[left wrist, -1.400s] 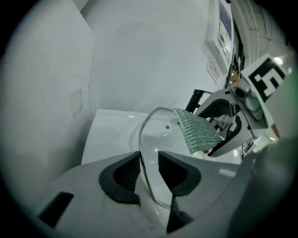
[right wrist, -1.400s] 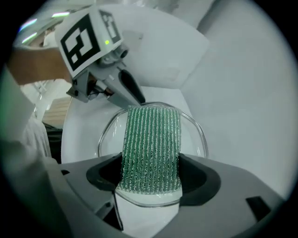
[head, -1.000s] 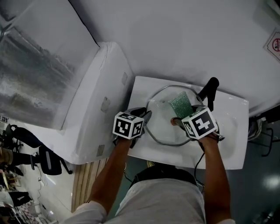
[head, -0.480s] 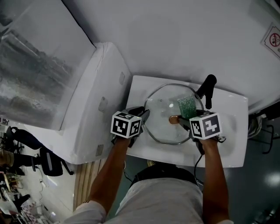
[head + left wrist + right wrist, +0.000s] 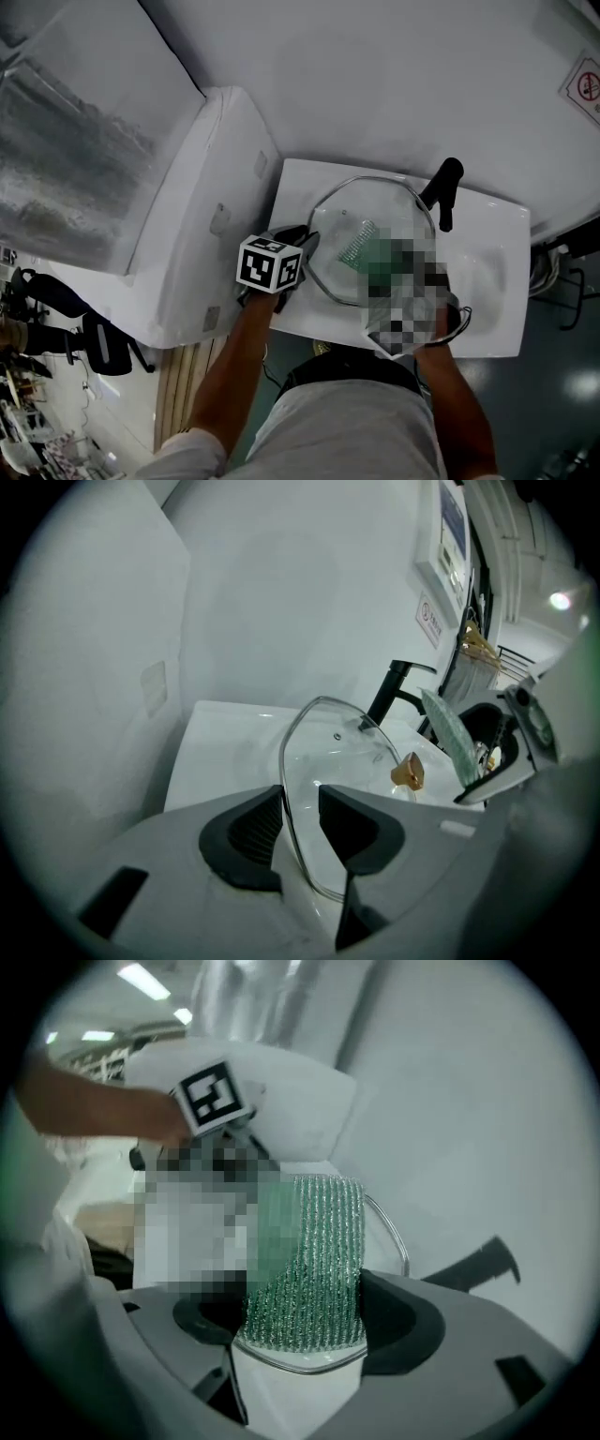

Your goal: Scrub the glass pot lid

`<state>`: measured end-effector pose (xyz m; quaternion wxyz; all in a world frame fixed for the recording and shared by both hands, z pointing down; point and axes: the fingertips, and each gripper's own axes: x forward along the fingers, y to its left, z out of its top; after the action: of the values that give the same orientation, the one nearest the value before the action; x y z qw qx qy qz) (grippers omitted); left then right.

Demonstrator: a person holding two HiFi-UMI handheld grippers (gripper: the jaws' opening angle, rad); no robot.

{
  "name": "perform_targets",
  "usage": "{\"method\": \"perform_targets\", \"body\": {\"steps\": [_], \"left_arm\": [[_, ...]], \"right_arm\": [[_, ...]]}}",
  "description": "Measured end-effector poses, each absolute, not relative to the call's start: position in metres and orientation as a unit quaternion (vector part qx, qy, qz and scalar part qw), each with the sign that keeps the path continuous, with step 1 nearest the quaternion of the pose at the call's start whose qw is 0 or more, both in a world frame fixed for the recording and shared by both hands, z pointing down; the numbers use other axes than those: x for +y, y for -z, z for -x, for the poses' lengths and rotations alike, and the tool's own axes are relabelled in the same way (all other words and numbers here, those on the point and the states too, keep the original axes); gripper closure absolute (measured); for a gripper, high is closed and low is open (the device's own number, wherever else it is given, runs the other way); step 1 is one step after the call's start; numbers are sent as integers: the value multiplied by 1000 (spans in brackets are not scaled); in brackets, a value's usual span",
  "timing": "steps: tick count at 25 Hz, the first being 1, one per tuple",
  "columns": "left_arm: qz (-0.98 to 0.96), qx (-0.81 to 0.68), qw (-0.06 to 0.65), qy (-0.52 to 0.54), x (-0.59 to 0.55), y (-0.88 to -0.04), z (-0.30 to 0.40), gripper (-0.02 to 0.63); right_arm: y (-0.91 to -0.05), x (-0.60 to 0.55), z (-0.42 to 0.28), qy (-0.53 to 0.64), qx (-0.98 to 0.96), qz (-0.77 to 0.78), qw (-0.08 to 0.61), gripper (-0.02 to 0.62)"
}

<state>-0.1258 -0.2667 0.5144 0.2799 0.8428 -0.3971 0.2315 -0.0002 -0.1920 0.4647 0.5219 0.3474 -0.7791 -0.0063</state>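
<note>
Looking along our right gripper (image 5: 305,1324), we see its jaws clamped on a green mesh scrubbing pad (image 5: 309,1251), which the head view leaves unclear. Our left gripper (image 5: 300,829) pinches the rim of the round glass pot lid (image 5: 342,761), which stands tilted over the white sink (image 5: 497,248). Its brown knob (image 5: 408,773) faces right, and its rim runs toward the black faucet (image 5: 444,194).
</note>
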Motion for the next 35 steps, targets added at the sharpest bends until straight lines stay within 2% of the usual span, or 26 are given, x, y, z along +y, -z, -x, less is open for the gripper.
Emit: {"method": "perform_targets", "body": {"steps": [3, 6, 11, 17, 24, 35], "left_arm": [[-843, -397, 279, -231, -267, -514, 125, 474], [-843, -398, 279, -231, -267, -514, 125, 474], [-843, -398, 278, -231, -267, -515, 126, 474], [-843, -399, 278, -232, -266, -514, 126, 474], [-842, -399, 278, -232, -267, -514, 126, 474], [-840, -402, 282, -233, -267, -515, 126, 474]], "right_arm": [[-481, -181, 17, 130, -739, -297, 590, 247], [-496, -175, 27, 208, -708, -261, 623, 247], [-522, -168, 32, 260, -673, -230, 653, 247], [-527, -169, 30, 271, -668, -234, 652, 247], [-512, -174, 19, 217, -725, -274, 594, 247], [-502, -188, -29, -68, -852, -346, 387, 247]]}}
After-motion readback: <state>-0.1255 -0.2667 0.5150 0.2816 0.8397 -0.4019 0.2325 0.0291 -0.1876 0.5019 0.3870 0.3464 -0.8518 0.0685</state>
